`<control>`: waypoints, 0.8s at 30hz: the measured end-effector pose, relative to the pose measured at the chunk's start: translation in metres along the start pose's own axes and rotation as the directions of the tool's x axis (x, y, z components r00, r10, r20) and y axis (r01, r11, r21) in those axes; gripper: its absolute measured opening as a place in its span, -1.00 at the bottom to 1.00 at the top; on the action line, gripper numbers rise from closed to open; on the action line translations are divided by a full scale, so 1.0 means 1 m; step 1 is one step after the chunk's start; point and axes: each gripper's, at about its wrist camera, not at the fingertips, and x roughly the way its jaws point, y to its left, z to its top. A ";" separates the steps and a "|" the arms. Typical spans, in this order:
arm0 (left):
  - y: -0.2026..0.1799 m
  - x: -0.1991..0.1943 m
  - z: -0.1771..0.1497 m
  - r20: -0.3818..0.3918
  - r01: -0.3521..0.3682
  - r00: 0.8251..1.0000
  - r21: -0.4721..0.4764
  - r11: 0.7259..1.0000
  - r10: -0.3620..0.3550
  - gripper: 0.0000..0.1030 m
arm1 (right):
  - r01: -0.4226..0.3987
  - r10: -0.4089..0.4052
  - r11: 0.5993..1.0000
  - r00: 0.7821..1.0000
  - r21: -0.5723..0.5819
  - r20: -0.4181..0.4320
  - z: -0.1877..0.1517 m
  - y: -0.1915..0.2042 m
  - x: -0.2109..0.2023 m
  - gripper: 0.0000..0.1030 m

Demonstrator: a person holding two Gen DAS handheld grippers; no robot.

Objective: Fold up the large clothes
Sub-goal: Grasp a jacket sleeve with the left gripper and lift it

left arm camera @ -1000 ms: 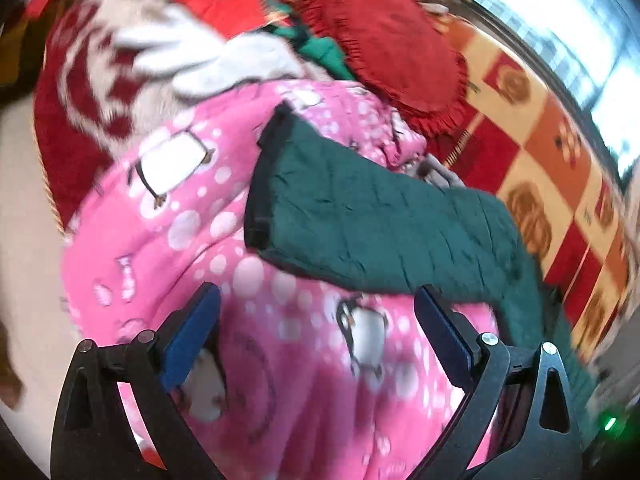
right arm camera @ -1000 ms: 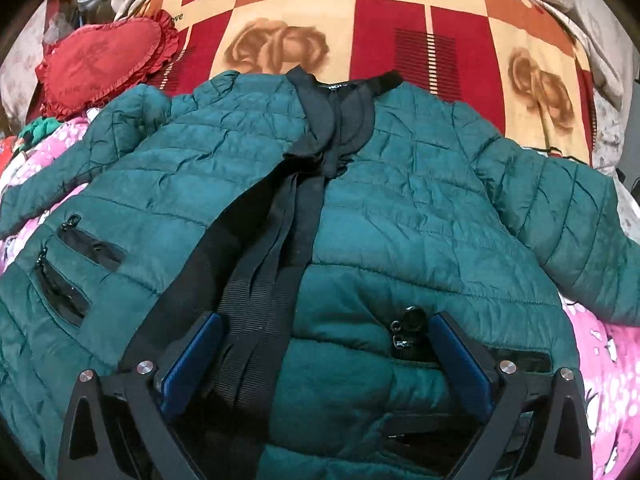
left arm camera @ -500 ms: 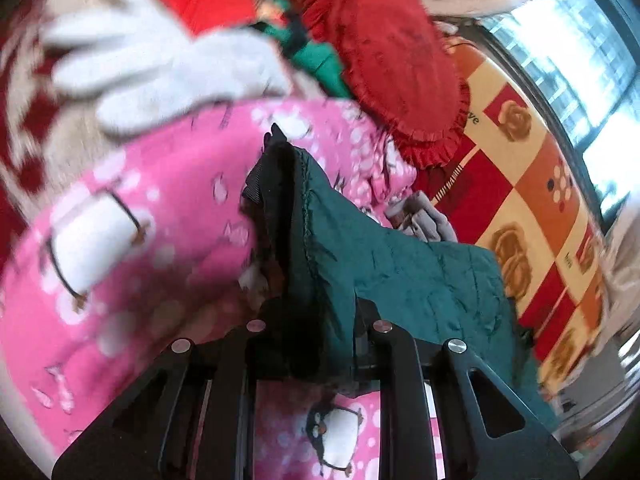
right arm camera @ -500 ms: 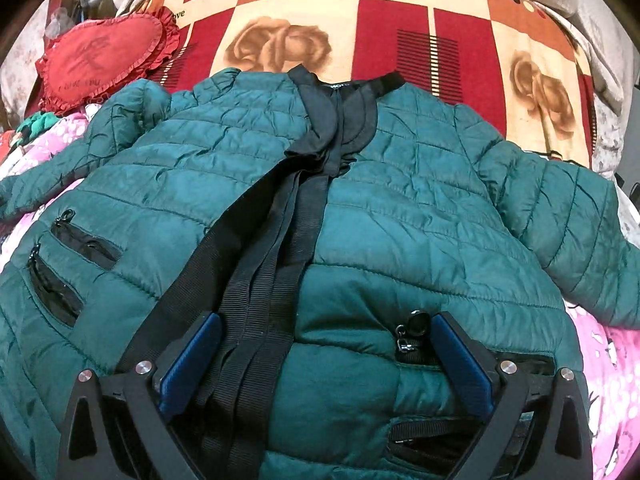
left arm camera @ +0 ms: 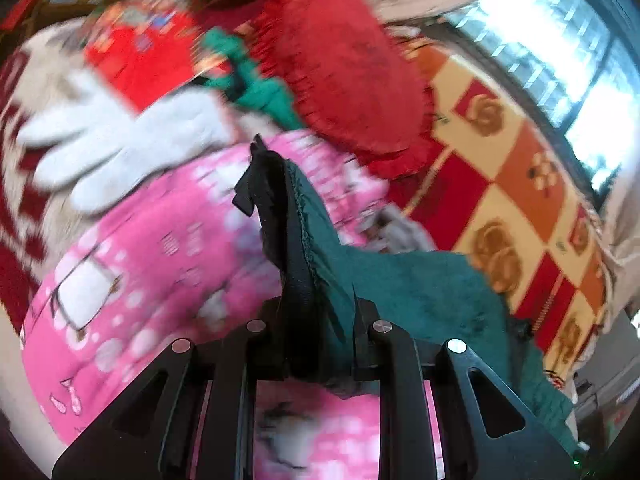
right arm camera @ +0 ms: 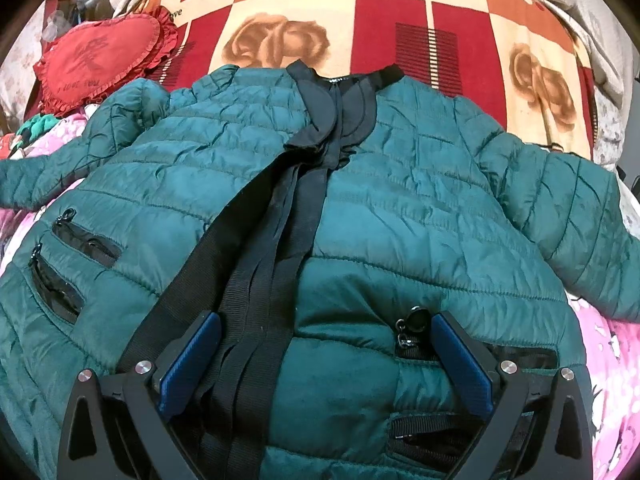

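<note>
A dark green quilted jacket (right arm camera: pixel 420 208) lies front up on the bed, black zipper strips down its middle, collar at the far end. My right gripper (right arm camera: pixel 326 336) is open just above its lower front, blue pads either side of the zipper strips and a zip pull (right arm camera: pixel 416 316). My left gripper (left arm camera: pixel 318 320) is shut on the jacket's left sleeve (left arm camera: pixel 320 256) near its black cuff (left arm camera: pixel 260 188), which stands up from the jaws over the pink blanket (left arm camera: pixel 160 248).
The bed has a red, orange and cream checked cover (right arm camera: pixel 400 12). A red heart-shaped pillow (right arm camera: pixel 100 56) lies at the jacket's far left; it also shows in the left wrist view (left arm camera: pixel 344 80). A white plush toy (left arm camera: pixel 120 148) and a bright window (left arm camera: pixel 580 52) are beyond.
My left gripper closed on the sleeve near the cuff and lifted it off the pink blanket. My right gripper stayed open and shifted only slightly over the jacket.
</note>
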 end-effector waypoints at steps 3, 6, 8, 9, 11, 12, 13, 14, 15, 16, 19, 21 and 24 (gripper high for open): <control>-0.035 -0.008 0.010 -0.007 0.108 0.994 0.018 0.994 -0.108 -0.67 | 0.004 -0.005 0.999 1.000 0.035 0.006 0.004 -0.010 -0.010 0.99; -0.084 -0.010 0.012 -0.031 0.215 0.976 0.082 0.973 -0.213 -0.67 | 0.052 -0.056 0.996 0.997 0.076 0.048 0.003 -0.029 -0.029 0.99; -0.125 -0.005 0.008 -0.056 0.274 0.962 0.127 0.953 -0.268 -0.67 | 0.076 -0.085 0.991 0.993 0.108 0.080 0.000 -0.045 -0.044 0.99; -0.144 -0.001 0.004 -0.070 0.293 0.956 0.147 0.945 -0.286 -0.67 | 0.102 -0.114 0.986 0.990 0.130 0.089 -0.003 -0.055 -0.050 0.99; -0.181 0.010 -0.006 -0.099 0.329 0.944 0.180 0.927 -0.315 -0.67 | 0.146 -0.162 0.974 0.983 0.174 0.085 -0.010 -0.073 -0.056 0.99; -0.195 0.015 -0.010 -0.113 0.340 0.939 0.189 0.921 -0.324 -0.67 | 0.165 -0.182 0.965 0.981 0.204 0.067 -0.015 -0.084 -0.057 0.99; -0.219 0.024 -0.019 -0.143 0.364 0.929 0.204 0.909 -0.340 -0.67 | 0.177 -0.192 0.956 0.980 0.234 0.042 -0.020 -0.095 -0.056 0.99; -0.238 0.030 -0.027 -0.166 0.382 0.921 0.216 0.899 -0.352 -0.67 | 0.187 -0.200 0.948 0.979 0.258 0.025 -0.024 -0.105 -0.055 0.99; -0.251 0.034 -0.034 -0.181 0.394 0.915 0.226 0.891 -0.359 -0.67 | 0.198 -0.210 0.941 0.978 0.274 0.015 -0.028 -0.112 -0.055 0.99; -0.275 0.041 -0.047 -0.211 0.420 0.903 0.239 0.876 -0.375 -0.67 | 0.212 -0.222 0.932 0.975 0.293 0.002 -0.032 -0.120 -0.055 0.99; -0.328 0.054 -0.079 -0.290 0.500 0.855 0.240 0.832 -0.430 -0.67 | 0.194 -0.205 0.920 0.979 0.340 -0.005 -0.039 -0.136 -0.058 0.99; -0.358 0.060 -0.097 -0.333 0.550 0.821 0.242 0.799 -0.464 -0.67 | 0.172 -0.189 0.910 0.982 0.378 0.008 -0.042 -0.146 -0.063 0.99; -0.413 0.073 -0.131 -0.423 0.634 0.749 0.235 0.737 -0.510 -0.67 | 0.156 -0.187 0.890 0.982 0.429 0.033 -0.043 -0.158 -0.073 0.99</control>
